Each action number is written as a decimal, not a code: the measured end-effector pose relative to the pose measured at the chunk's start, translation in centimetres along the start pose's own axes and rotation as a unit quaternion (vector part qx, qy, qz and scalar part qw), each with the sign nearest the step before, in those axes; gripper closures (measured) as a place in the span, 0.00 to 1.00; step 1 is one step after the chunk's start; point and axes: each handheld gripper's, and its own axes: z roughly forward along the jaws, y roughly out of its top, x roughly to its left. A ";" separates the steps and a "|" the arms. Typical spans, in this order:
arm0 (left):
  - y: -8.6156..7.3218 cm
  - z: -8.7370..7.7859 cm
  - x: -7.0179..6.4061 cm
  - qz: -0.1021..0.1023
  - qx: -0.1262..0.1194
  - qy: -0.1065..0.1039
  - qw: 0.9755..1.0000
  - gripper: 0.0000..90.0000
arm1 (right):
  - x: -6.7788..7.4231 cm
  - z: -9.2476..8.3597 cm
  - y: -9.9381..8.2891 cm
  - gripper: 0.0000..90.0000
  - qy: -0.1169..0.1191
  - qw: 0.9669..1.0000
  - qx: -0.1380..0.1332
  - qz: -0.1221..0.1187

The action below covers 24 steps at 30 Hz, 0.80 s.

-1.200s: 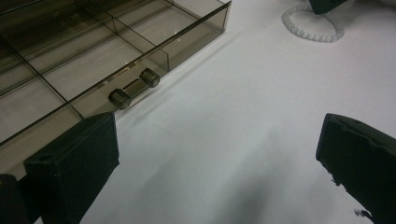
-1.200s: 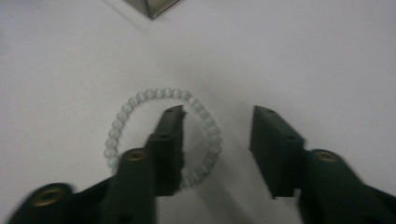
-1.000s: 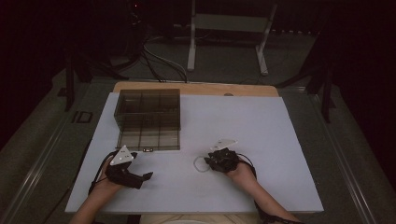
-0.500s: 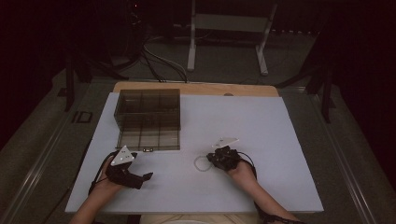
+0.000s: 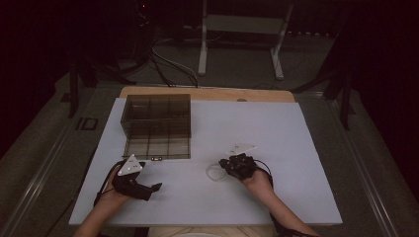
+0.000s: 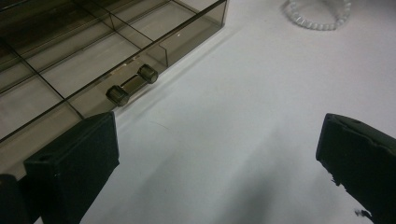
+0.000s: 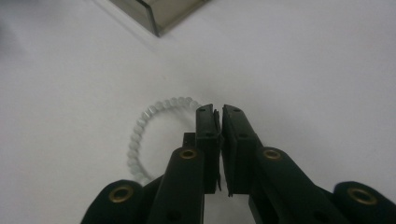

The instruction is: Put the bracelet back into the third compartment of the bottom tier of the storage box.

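Note:
A ring-shaped bracelet of white beads (image 5: 215, 172) lies on the white table (image 5: 296, 148) in front of the person. My right gripper (image 5: 223, 167) rests at its right side. In the right gripper view the jaws stand together (image 7: 218, 109), and the bead strand (image 7: 140, 135) runs into their tips, so they are shut on it. My left gripper (image 5: 150, 190) lies near the table's front left, jaws wide apart (image 6: 215, 126) with nothing between them. It points toward the bracelet (image 6: 317, 25) and the drawer.
A smoky transparent box (image 5: 157, 123) stands at the back left of the table, its divided drawer pulled out toward me. The drawer's bar handle (image 6: 133, 84) is just ahead of my left jaw. A corner of the drawer (image 7: 159, 14) lies beyond the bracelet.
The right gripper has shifted slightly toward the bracelet. The left hand has stayed still.

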 end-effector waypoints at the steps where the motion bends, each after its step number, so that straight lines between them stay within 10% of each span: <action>1: 0.0 0.0 0.0 0.000 0.000 0.000 1.000 0.01 | 0.1 -0.1 0.1 0.95 0.001 1.000 -0.003 -0.001; 24: 0.0 0.0 0.0 -0.001 -0.001 -0.001 1.000 0.01 | 0.5 -2.3 2.9 0.95 -0.002 0.999 -0.027 -0.022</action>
